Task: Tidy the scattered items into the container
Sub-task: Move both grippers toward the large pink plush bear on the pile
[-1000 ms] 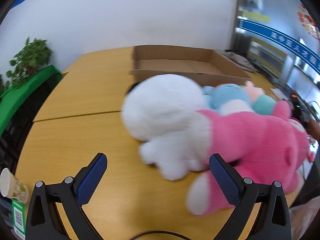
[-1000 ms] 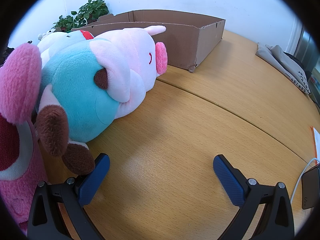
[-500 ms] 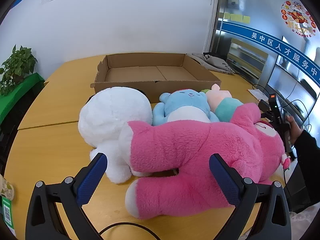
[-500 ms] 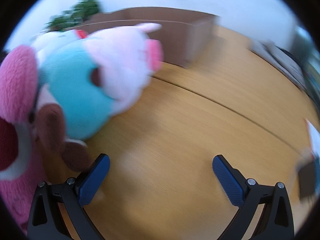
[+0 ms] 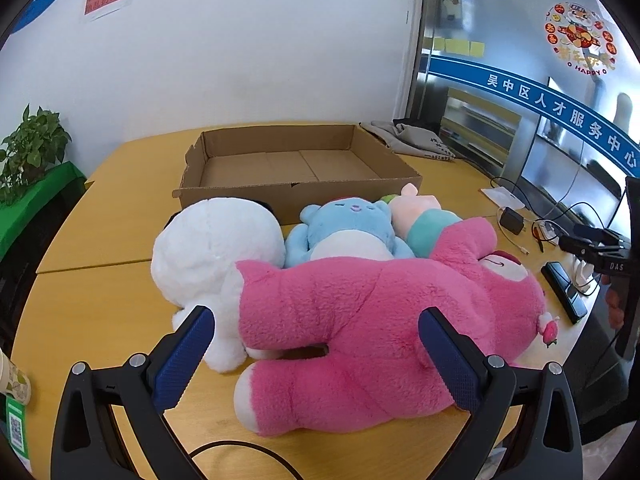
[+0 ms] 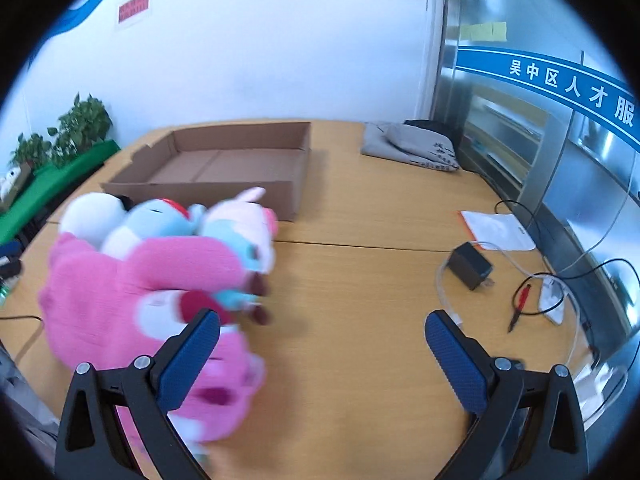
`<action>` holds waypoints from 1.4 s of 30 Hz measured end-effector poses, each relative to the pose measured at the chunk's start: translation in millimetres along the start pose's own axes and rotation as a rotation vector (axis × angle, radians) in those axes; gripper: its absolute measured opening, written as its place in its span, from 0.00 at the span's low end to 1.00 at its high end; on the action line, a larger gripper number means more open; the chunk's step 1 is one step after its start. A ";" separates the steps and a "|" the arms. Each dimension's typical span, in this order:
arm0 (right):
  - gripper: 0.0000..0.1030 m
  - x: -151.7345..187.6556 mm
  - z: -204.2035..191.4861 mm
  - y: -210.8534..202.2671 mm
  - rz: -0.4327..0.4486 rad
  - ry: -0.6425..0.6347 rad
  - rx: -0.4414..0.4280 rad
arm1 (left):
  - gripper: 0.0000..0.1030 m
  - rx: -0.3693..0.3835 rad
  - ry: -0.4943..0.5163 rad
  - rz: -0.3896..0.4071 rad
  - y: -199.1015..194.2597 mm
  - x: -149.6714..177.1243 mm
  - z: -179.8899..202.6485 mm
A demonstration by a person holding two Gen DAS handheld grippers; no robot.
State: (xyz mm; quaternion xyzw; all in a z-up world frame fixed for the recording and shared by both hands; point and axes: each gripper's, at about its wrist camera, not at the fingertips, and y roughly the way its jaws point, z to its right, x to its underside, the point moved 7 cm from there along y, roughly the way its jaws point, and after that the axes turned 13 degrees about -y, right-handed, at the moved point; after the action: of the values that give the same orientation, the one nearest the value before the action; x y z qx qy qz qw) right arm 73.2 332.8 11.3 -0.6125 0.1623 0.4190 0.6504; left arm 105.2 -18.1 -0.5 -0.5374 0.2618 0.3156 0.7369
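Left gripper (image 5: 316,344) spread wide and holding nothing, its blue pads framing the pink plush bear (image 5: 384,328) lying at the near edge of the wooden table (image 5: 96,312); right gripper (image 6: 322,350) equally wide and empty over bare tabletop beside the blurred toy pile. White plush (image 5: 216,248), blue plush (image 5: 344,232) and pink-and-teal plush (image 5: 424,220) lie packed between the bear and the cardboard box (image 5: 296,196). The box, near the table's far edge, holds nothing.

Hot-pink plush bear (image 5: 360,320), white plush (image 5: 216,248), light-blue plush (image 5: 344,228), plain brown cardboard box (image 5: 296,164), tan wooden table (image 5: 100,320), blue textured gripper pads (image 5: 184,356).
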 end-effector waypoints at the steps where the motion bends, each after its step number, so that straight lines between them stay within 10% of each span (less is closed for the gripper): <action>1: 1.00 -1.2 -15.4 -2.3 -0.004 0.008 -0.005 | 1.00 0.001 -0.003 0.004 0.3 1.7 3.1; 14: 0.99 6.6 -127.8 -2.6 -0.059 -0.054 -0.011 | 1.00 -0.029 -0.043 -0.038 6.1 36.2 22.5; 42: 0.99 6.1 -115.3 1.2 -0.031 0.006 -0.029 | 1.00 -0.001 -0.040 -0.060 2.3 41.2 38.9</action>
State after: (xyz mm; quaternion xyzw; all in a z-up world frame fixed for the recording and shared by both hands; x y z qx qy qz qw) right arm 110.8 227.2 -16.7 -0.6256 0.1485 0.4094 0.6473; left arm 132.6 27.3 -20.6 -0.5390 0.2305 0.3044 0.7508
